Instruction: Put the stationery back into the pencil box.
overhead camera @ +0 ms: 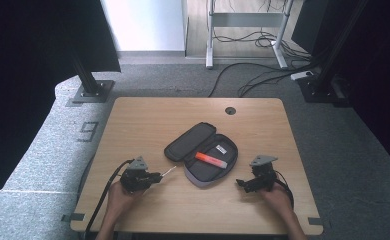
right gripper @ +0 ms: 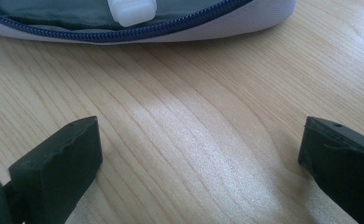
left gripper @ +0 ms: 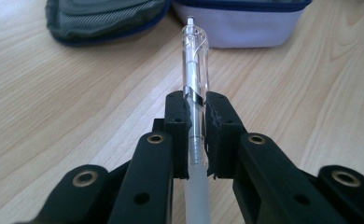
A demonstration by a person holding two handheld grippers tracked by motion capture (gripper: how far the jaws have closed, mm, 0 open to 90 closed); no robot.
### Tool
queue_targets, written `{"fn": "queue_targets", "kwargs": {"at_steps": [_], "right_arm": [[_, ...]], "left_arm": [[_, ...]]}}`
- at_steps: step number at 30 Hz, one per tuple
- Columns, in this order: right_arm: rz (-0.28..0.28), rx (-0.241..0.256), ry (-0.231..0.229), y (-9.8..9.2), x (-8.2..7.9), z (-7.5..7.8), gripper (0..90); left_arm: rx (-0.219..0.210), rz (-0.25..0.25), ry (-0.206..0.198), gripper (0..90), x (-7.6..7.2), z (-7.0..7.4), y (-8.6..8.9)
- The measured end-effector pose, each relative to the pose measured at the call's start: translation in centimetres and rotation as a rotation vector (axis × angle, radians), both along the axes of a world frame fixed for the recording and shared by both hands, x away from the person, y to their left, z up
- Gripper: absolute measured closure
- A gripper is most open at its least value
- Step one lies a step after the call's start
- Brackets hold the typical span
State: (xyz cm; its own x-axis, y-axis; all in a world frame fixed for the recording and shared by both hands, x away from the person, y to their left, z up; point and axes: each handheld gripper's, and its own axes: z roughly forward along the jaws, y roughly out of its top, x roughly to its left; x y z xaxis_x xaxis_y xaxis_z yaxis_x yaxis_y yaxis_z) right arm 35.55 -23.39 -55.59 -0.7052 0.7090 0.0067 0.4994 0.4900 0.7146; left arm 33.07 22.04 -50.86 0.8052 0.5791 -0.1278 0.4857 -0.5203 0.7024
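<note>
Left hand-held gripper [overhead camera: 155, 176] clamped, right hand-held gripper [overhead camera: 240, 183] spread

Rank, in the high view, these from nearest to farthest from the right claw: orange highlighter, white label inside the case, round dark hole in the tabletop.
1. Orange highlighter, left of the right claw, in the open case.
2. White label, just beyond.
3. Round dark hole, near the far edge.

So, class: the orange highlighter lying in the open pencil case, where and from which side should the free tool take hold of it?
Grip the orange highlighter at mid-barrel, coming down from above. It lies flat and slanted in the open grey fabric pencil case, whose raised walls probably hinder a side approach. Set the jaws across the barrel's narrow width, not along it. The right tool, open, sits nearest.
</note>
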Motion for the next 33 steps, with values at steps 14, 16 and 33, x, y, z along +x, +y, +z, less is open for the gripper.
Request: {"fn": "queue_targets", "kwargs": {"at_steps": [14, 16, 33], "right_arm": [[0.000, 0.000, -0.001, 0.0, 0.0, 0.0, 0.0], [0.000, 0.000, 0.000, 0.0, 0.0, 0.0, 0.0], [0.000, 0.000, 0.000, 0.0, 0.0, 0.0, 0.0]], "left_arm": [[-0.041, -0.040, -0.018, 80.1, 0.2, 2.5, -1.3], [-0.058, -0.048, -0.017, 80.1, 0.5, 2.9, -1.7], [-0.043, -0.078, -0.035, 80.0, 3.5, 3.5, -6.0]]}}
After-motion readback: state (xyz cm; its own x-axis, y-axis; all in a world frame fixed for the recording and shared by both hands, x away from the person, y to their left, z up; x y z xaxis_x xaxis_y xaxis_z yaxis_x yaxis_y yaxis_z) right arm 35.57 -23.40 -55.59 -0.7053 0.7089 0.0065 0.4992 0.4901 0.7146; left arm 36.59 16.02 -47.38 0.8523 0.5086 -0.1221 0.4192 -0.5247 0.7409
